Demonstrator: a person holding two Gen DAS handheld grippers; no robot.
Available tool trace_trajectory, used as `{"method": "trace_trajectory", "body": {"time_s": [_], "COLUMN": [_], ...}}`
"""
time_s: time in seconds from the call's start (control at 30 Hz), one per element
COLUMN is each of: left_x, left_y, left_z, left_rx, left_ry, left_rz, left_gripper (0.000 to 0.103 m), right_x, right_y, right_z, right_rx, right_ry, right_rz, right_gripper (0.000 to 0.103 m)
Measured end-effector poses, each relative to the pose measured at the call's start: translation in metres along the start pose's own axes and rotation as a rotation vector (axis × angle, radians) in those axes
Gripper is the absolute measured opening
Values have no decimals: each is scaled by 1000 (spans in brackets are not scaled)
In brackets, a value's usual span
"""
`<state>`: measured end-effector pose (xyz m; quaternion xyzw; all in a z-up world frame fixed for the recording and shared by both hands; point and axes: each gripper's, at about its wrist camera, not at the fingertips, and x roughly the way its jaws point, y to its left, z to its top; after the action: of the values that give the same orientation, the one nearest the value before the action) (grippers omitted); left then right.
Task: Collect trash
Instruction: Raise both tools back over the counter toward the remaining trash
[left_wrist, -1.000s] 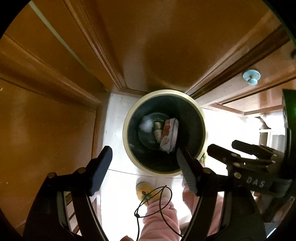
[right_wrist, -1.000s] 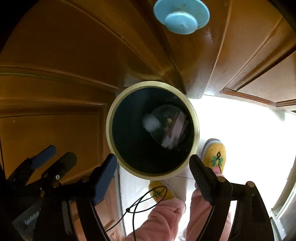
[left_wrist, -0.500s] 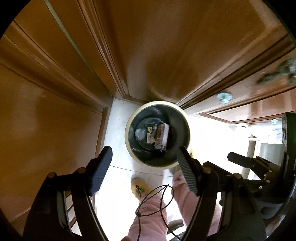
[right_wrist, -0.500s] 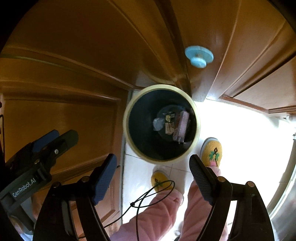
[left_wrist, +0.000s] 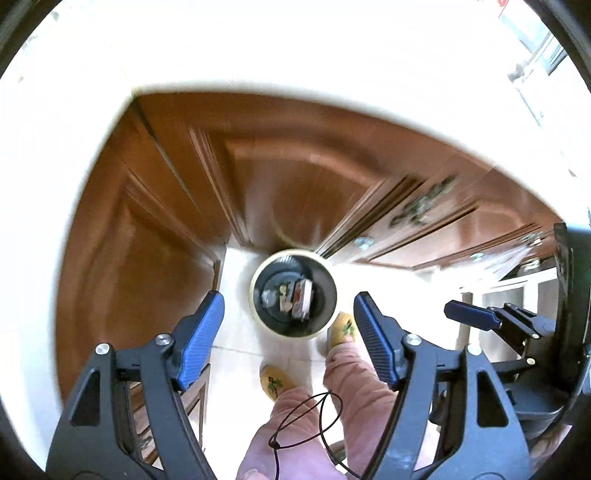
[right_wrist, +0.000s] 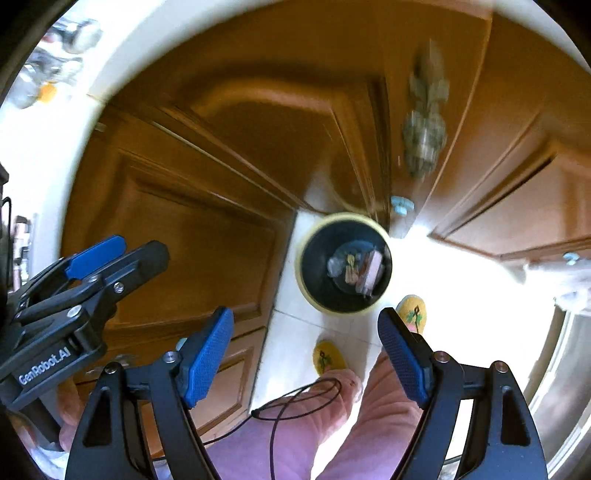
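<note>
Left wrist view: the left gripper (left_wrist: 286, 325) hangs released, jaws wide with nothing between them, over the round trash bin (left_wrist: 293, 295) on the pale floor tiles (left_wrist: 236, 332). Wrappers (left_wrist: 301, 295) lie inside. Wooden cabinet doors (left_wrist: 147, 258) and a white countertop (left_wrist: 258, 55) surround it; yellow slippers (left_wrist: 275, 382) stand beside it.

Right wrist view: the right gripper (right_wrist: 306, 352) is likewise released and empty above the bin (right_wrist: 343, 264). The cabinet handle (right_wrist: 424, 129) is blurred.

Home kitchen, seen looking down at the floor

Brown wooden cabinets (left_wrist: 155, 280) with panelled doors and small blue knobs (right_wrist: 402, 205) sit under a pale counter (left_wrist: 295, 51); a bin (left_wrist: 293, 295) stands on the white tiled floor (right_wrist: 295, 332), beside a person's yellow slippers (right_wrist: 413, 314).
</note>
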<state>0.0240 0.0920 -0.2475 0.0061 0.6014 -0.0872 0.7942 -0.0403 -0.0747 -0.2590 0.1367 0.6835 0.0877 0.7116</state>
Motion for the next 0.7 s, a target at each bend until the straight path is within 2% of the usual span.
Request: {"method": "trace_trajectory", "body": {"time_s": [0.13,0.37,0.5,0.7], "left_x": [-61,-146,-185,-224], "left_y": [-4,-7,-7,-10], "left_z": [12,36,52,78], "left_rx": [20,35,56,70], "left_ry": [-87,-226,-290,-348], "left_rz": [3,-22,-19,-15], "left_gripper": [70,70,70,70], "right_x": [-68,-147,-189,-244], "right_y": [26,62,81,101], "right_z": [2,5,11,29], "right_rx": [-26,-57,-70,-90], "right_ry": [-109,-279,-371,-459], "right_rz": [1,-12,-21,-39], "right_gripper": [82,82,82,82]}}
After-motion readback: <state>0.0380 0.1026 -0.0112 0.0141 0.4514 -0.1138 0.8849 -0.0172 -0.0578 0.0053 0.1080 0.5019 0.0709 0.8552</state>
